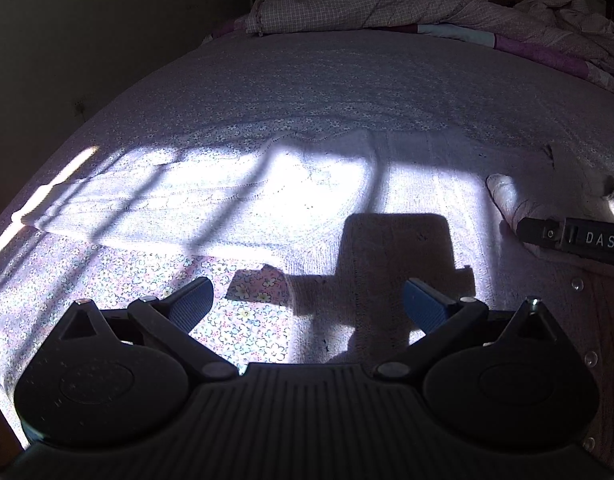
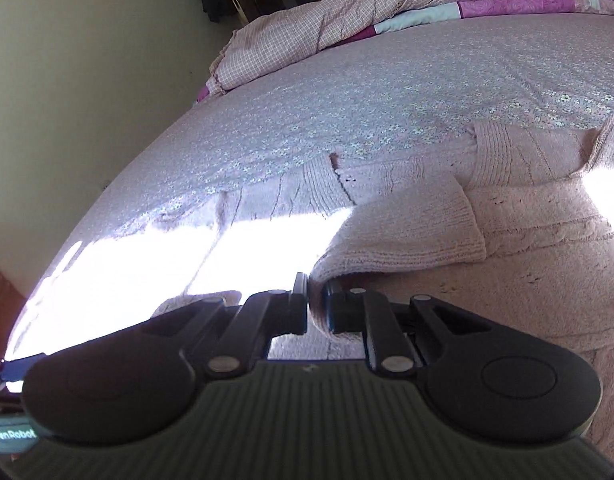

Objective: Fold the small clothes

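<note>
Right gripper: your right gripper (image 2: 315,307) is pinched tight on a fold of the pink knitted sweater (image 2: 407,224), its black jaws closed with a roll of wool between them; from the left wrist camera its dark body (image 1: 575,240) shows at the right edge, lettered "DAS".
Left gripper: your left gripper (image 1: 307,300) stands wide, holding nothing; its ribbed blue pads (image 1: 421,304) sit well apart above the cloth.
Sweater: pale pink, chunky knit with ribbed cuffs and cable lines; it lies spread flat on the bed, one sleeve (image 2: 403,236) lifted and draped over the body towards your right gripper; the other sleeve (image 1: 119,200) stretches out to the left in the bright sun; small clear buttons (image 1: 578,284) run down its front edge at the right.
Bedsheet: thin cotton with a tiny flower print (image 1: 243,320), smooth and flat under the sweater; hard sunlight and bar-shaped shadows cross it.
Quilt: a crumpled checked quilt (image 1: 347,8) with purple and pale blue patches, heaped along the far end of the bed, well apart from the sweater.
Wall: plain and pale (image 2: 87,80), beside the bed's left edge.
</note>
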Tool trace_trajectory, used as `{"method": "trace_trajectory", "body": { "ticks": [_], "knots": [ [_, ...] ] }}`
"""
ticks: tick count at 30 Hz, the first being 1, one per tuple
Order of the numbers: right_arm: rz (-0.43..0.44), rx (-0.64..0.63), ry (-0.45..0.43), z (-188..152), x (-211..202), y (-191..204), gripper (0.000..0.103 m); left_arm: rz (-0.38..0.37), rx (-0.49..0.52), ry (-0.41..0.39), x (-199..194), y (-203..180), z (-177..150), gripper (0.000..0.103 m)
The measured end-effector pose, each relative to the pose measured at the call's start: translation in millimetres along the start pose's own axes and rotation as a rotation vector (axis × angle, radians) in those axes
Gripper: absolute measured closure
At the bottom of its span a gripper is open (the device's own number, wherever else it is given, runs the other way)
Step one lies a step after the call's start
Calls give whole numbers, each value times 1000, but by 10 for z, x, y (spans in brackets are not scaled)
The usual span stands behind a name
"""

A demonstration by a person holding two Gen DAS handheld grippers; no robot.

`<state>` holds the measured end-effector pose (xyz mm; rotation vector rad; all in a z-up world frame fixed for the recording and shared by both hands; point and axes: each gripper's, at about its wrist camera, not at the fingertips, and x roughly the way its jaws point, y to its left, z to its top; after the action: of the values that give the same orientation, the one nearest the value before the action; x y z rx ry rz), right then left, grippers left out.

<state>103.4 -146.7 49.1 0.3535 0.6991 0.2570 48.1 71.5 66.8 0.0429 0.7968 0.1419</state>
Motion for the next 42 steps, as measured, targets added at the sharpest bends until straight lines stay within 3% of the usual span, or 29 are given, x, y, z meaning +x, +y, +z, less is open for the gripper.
{"method": "trace_trajectory", "body": {
  "ticks": [1,3,4,5,10,21,27,33,35,36,37,39,42],
  "knots": [
    [5,-2,6,-15,-44,-6,86,-9,5,-1,-7,-28,17,0],
    [24,-4,17,-31,-163,-42,60,-23,14,-7,-21,-86,44,0],
    [35,-2,13,-46,-231,-68,41,-33,24,-11,-31,-129,64,0],
    [47,3,-6,-59,-319,-104,40,-41,33,-15,-38,-170,81,0],
    [46,24,-51,-66,-699,-311,40,-98,87,-42,-66,-433,191,0],
    [-190,89,-136,21,-1156,-1117,39,-239,246,-77,200,-1289,373,0],
    [-229,169,-145,-109,-1235,-1472,39,-259,342,-58,524,-1707,382,0],
    [-241,171,-127,-224,-1223,-1555,41,-237,402,-110,668,-1964,341,8],
    [-241,178,-119,-255,-1211,-1573,41,-248,421,-128,675,-2004,315,15],
    [-240,181,-116,-269,-1199,-1584,41,-253,435,-139,680,-2025,304,29],
    [-241,184,-111,-284,-1186,-1590,41,-265,443,-145,679,-2039,297,57],
    [-242,191,-103,-312,-1159,-1586,41,-260,445,-141,698,-2049,306,90],
    [-249,192,-93,-352,-1125,-1583,41,-237,373,-176,631,-1894,369,94]
  ]
}}
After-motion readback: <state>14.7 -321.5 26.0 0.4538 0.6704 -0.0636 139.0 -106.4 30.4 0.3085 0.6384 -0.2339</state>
